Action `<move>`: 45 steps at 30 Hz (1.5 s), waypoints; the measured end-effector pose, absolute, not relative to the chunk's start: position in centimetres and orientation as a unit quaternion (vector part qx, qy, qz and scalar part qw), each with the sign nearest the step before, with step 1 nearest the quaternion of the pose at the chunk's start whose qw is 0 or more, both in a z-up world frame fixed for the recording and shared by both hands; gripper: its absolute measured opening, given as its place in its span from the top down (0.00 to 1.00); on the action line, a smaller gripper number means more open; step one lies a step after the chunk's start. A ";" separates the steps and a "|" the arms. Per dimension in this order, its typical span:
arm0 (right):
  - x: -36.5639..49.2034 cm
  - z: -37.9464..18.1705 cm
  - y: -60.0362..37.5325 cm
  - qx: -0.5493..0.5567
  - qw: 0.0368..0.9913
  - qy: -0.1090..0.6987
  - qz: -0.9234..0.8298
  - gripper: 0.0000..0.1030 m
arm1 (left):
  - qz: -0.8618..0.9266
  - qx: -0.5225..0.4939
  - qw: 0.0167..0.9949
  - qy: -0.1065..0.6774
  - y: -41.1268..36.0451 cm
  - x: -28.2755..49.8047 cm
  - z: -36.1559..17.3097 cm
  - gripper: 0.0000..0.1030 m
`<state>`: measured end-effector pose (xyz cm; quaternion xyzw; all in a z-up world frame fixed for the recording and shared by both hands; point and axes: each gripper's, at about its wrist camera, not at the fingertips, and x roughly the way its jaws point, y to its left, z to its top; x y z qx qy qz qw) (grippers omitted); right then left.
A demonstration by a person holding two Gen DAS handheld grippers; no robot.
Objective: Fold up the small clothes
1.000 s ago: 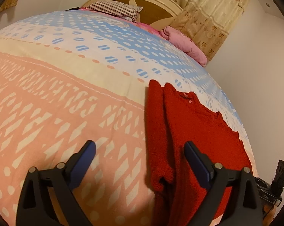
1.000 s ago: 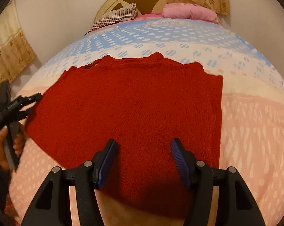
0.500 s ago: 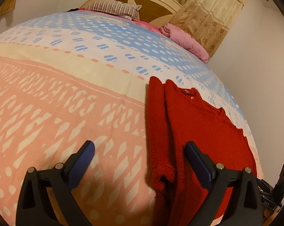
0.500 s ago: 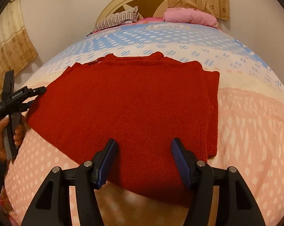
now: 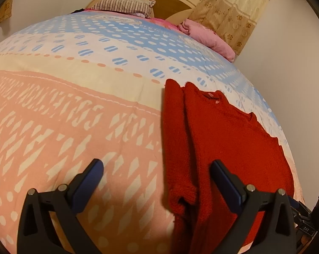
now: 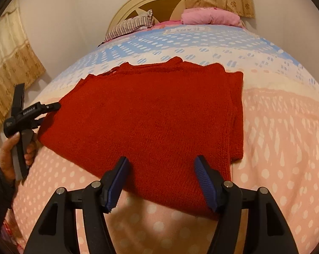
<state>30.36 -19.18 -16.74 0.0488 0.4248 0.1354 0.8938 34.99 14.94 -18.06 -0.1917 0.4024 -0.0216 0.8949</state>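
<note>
Now spread apart on both sides, pinching nothing. Left gripper (image 5: 156, 165) wide open over the folded side edge of the red sweater (image 5: 223, 137); right gripper (image 6: 161, 159) open above its near hem, probably lined up to grab and fold again. Spread flat on the bed cover (image 5: 64, 116), sleeve tucked in, so likely only half folded. Since a second ago: left jaws a bit wider, right gripper pulled back, showing more hem.
</note>
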 end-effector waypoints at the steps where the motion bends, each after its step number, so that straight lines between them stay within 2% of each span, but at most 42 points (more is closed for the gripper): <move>1: 30.4 -16.8 -19.1 0.048 0.894 0.426 0.134 0.36 | -0.021 -0.189 0.895 0.404 14.9 35.1 -18.1 0.00; 10: 29.8 -16.7 -17.7 0.006 0.896 0.428 0.118 0.34 | -0.017 -0.156 0.895 0.418 14.4 36.1 -17.6 0.00; 17: 28.8 -13.9 -14.7 -0.033 0.907 0.403 0.118 0.34 | -0.017 -0.083 0.910 0.405 14.1 38.2 -16.8 0.00; 32: 28.4 -14.7 1.0 -0.187 0.885 0.368 0.216 0.33 | -0.025 -0.078 0.901 0.426 14.0 40.6 -17.7 0.00; 45: 28.4 -16.7 7.6 -0.241 0.871 0.361 0.231 0.33 | -0.033 -0.112 0.911 0.395 15.1 39.8 -17.0 0.00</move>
